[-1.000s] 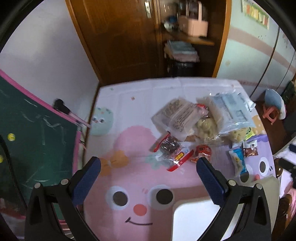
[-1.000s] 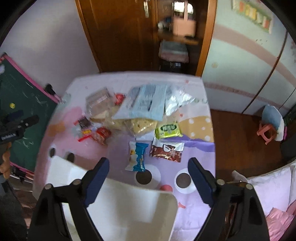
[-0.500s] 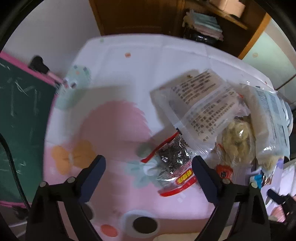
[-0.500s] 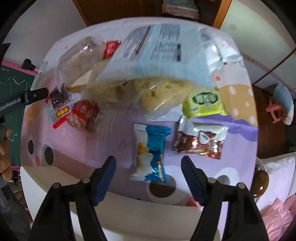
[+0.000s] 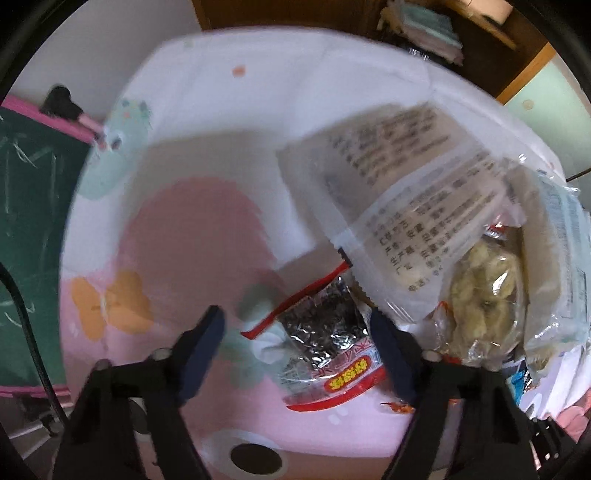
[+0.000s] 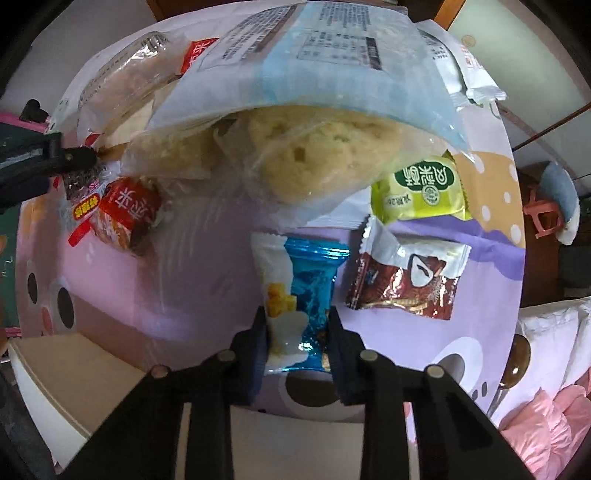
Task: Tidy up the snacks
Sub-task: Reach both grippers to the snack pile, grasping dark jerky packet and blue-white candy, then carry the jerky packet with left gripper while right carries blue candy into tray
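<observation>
Printed packet [image 5: 402, 199] motion-blurred; blue snack [image 6: 299, 295] bottom hidden behind right claw [image 6: 297, 339].

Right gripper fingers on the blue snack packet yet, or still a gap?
Touching. In the right wrist view, both fingers press against the sides of the blue snack packet, with no gap visible on either edge.

Wooden cabinet [image 5: 295, 14], green chalkboard [image 5: 26, 206]

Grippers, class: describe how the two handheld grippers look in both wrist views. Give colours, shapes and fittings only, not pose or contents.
The left gripper and right gripper look alike: matte black angular plastic arms carrying dark navy-blue, flat rectangular finger pads, with small round silver screw heads at the joints. No sleeves or printed markings show on either gripper.
</observation>
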Action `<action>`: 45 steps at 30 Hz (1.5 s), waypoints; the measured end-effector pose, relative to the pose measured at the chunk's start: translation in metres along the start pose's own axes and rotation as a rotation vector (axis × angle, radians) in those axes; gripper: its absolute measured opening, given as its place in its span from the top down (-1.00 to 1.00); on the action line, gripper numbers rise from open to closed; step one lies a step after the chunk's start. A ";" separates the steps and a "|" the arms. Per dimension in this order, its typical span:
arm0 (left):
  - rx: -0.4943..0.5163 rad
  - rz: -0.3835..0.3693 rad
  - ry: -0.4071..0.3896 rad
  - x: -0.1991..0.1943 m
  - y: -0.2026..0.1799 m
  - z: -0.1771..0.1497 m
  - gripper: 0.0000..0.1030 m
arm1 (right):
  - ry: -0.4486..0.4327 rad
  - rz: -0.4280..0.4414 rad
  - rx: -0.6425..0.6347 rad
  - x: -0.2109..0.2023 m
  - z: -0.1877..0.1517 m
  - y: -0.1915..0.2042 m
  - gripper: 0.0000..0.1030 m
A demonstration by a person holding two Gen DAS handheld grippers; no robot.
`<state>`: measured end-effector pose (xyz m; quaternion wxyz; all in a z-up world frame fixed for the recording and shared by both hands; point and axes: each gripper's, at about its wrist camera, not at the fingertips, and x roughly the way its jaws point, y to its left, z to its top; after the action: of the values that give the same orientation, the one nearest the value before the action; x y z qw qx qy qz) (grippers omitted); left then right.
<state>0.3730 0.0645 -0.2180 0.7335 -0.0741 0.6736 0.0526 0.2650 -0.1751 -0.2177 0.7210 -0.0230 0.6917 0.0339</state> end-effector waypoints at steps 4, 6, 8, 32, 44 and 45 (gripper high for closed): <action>-0.031 -0.024 -0.003 0.004 0.003 0.004 -0.23 | -0.002 0.035 0.004 0.000 -0.006 -0.008 0.44; -0.023 -0.027 -0.016 0.002 0.005 0.006 -0.11 | -0.003 0.059 -0.001 -0.004 -0.010 -0.014 0.46; -0.029 -0.042 -0.031 0.000 0.009 0.006 0.11 | -0.008 0.080 -0.001 -0.007 -0.014 -0.014 0.48; 0.349 -0.181 -0.536 -0.223 0.002 -0.186 0.12 | -0.412 0.307 -0.033 -0.159 -0.125 -0.022 0.49; 0.460 -0.142 -0.356 -0.146 -0.028 -0.300 0.11 | -0.354 0.056 -0.077 -0.115 -0.198 0.011 0.48; 0.451 -0.137 -0.350 -0.141 -0.029 -0.303 0.11 | -0.370 0.026 -0.079 -0.116 -0.201 0.013 0.48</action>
<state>0.0689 -0.0147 -0.1007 0.8382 0.0558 0.5251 -0.1362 0.0590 -0.1800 -0.1100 0.8340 -0.0358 0.5456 0.0739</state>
